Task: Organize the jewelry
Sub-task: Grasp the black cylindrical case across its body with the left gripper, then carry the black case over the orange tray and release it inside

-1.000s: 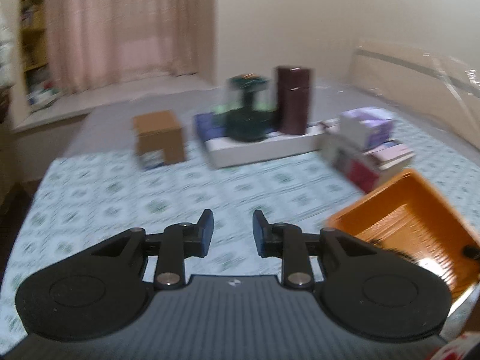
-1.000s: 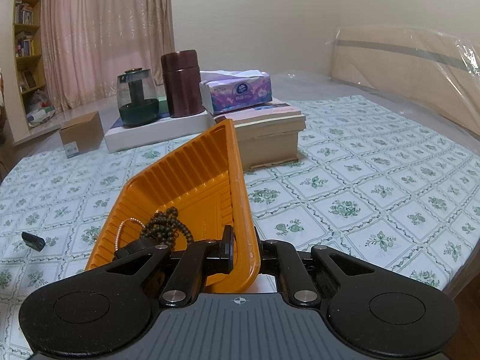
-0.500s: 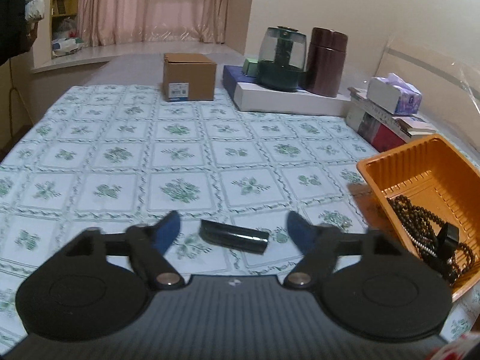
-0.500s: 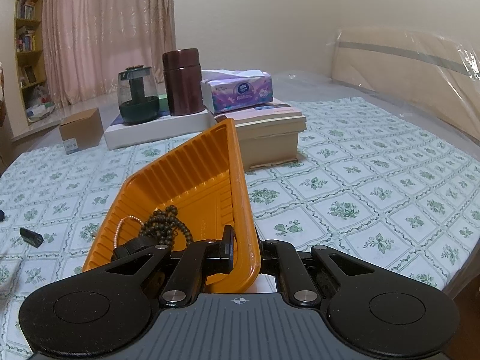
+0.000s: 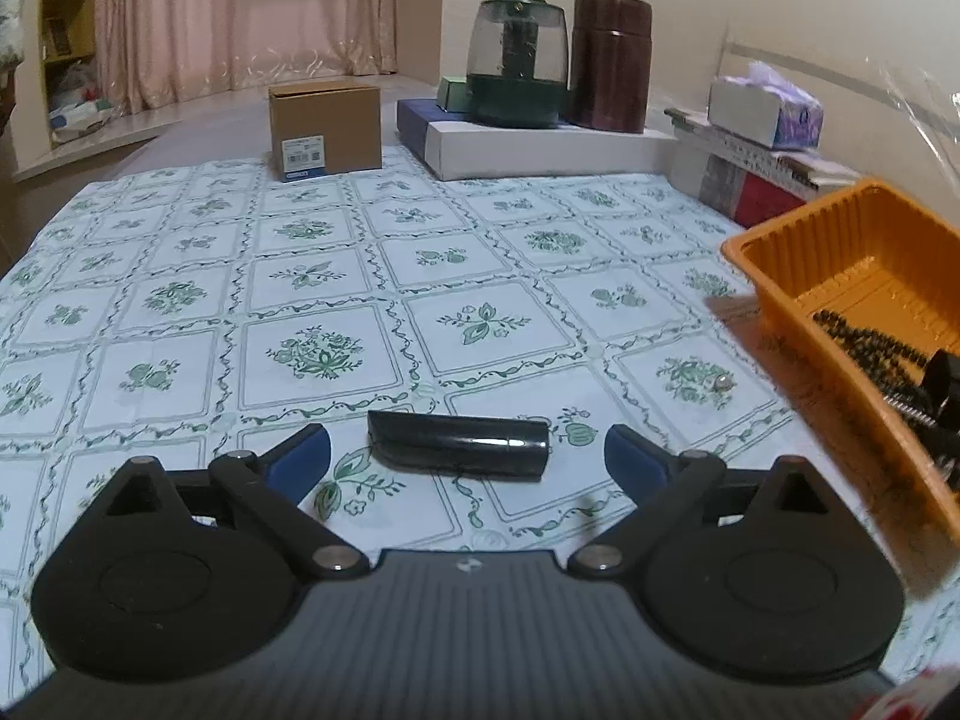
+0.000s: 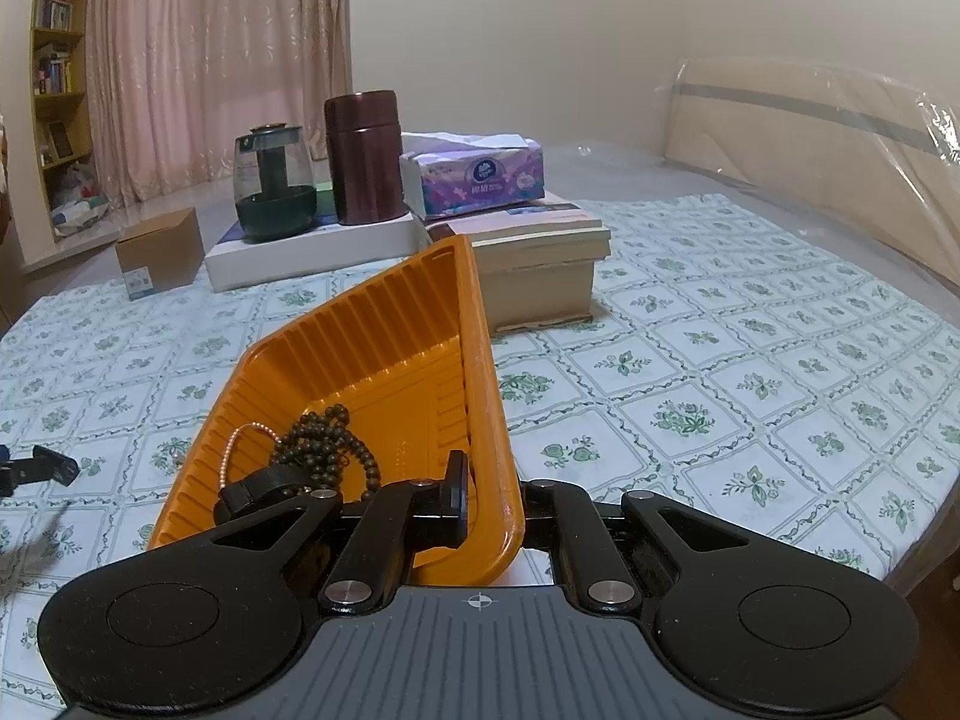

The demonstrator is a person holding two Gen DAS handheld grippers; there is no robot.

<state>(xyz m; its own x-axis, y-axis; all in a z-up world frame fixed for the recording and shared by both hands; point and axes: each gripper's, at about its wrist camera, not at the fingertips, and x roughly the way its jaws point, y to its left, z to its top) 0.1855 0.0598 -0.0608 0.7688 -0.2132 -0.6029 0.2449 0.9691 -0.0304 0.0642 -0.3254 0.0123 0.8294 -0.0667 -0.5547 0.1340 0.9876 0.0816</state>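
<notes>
We see an orange tray [image 6: 384, 354] of ribbed, slightly glossy plastic holding dark matt beads [image 6: 324, 450], and a glossy black tube [image 5: 459, 445] lying on the smooth printed cloth [image 5: 336, 276] that covers the bed. We also note a matt cardboard box [image 5: 325, 123], a glass jar [image 5: 517, 54], a glossy maroon canister [image 5: 612, 60], a paper tissue box [image 6: 480, 177], and crinkled clear plastic film [image 6: 810, 138] over the headboard.
</notes>
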